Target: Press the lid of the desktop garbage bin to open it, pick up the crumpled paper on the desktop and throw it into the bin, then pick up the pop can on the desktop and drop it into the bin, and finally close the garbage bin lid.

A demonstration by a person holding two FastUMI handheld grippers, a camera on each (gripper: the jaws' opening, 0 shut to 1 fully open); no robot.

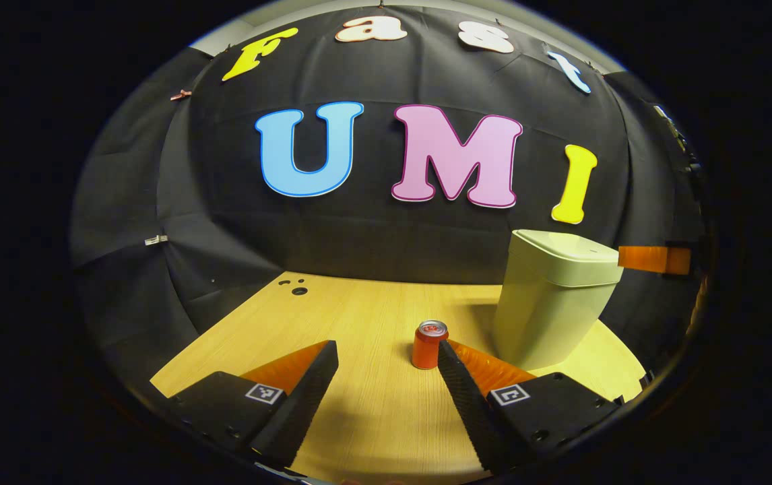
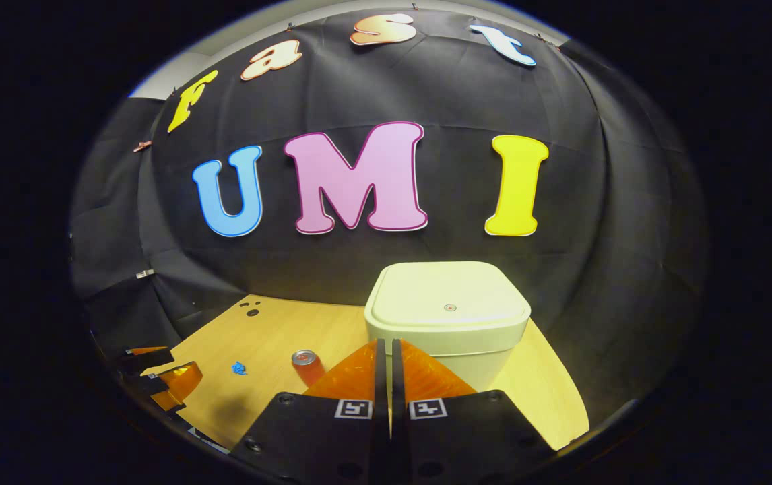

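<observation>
Jaws first: my left gripper (image 1: 386, 357) is released, its two fingers spread wide over the tabletop (image 1: 332, 316) with nothing between them. It hovers low and points level toward the far wall. My right gripper (image 2: 386, 350) is clenched, fingers pressed together with only a thin slit between them, gripping nothing. It sits higher and looks slightly down across the bin's top.

Pop can (image 1: 429, 344): upright on the tabletop, just beyond the tip of my left gripper's right finger, close beside it; I cannot tell whether they touch. In the right gripper view the can (image 2: 307, 366) stands left of my closed fingers.

Garbage bin (image 1: 551, 300): pale body, right of the can and a bit farther back. Lid (image 2: 448, 300) is down and flat, small round mark at its centre. My right fingertips sit in front of the bin's near wall, below the lid edge.

Crumpled paper (image 2: 239, 368): small blue scrap on the tabletop, left of the can, apart from it.

Left gripper also shows at the far left edge in the right gripper view, low above the tabletop's near corner.
</observation>
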